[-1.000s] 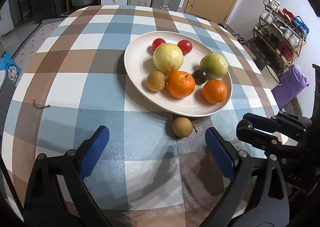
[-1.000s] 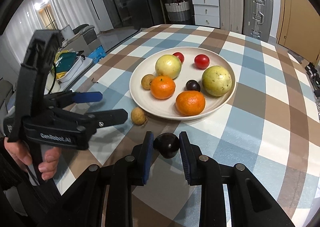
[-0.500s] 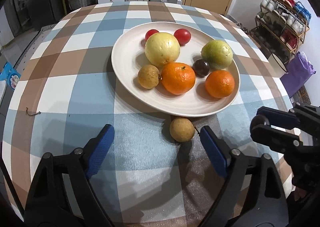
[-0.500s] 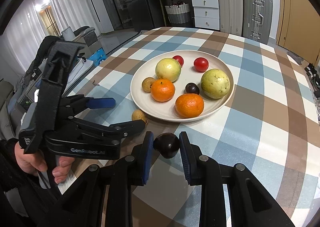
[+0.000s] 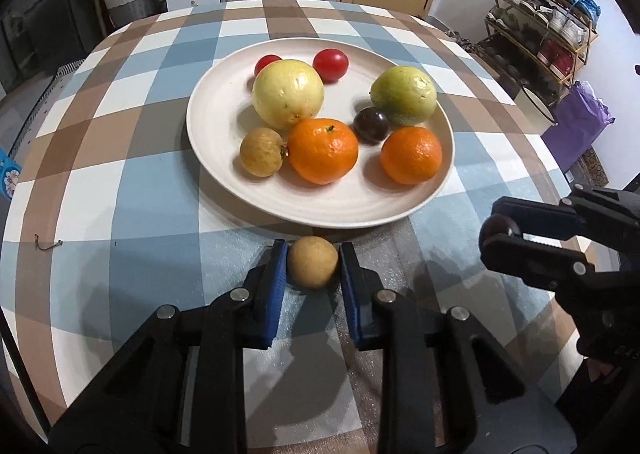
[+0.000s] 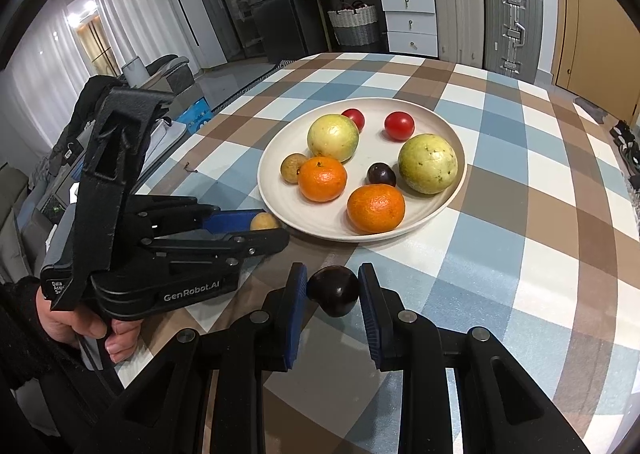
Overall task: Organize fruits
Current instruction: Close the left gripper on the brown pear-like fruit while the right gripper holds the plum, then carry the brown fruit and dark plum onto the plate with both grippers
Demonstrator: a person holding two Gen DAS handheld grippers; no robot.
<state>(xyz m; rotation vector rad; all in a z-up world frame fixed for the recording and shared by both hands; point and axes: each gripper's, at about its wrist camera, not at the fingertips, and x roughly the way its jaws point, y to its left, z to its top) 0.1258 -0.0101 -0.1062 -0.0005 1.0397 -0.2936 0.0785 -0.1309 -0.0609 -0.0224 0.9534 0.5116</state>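
Fruits fill the plate (image 5: 400, 210) mid-bench. Left gripper (image 5: 313, 268) fingers clamp a tan longan (image 5: 312, 262) near its rim. Right gripper (image 6: 332, 296) fingers clamp a dark plum (image 6: 334, 290).

— Anything I can't see from here?
— My left gripper (image 6: 276, 228) hides most of the brown fruit (image 6: 264, 221); the back tomato (image 5: 267, 63) sits half behind the yellow guava (image 5: 288, 93).

Both cameras sit low and near, looking along their fingers toward the plate (image 5: 320, 214) (image 6: 280, 210); the left faces it straight, the right from right of it.
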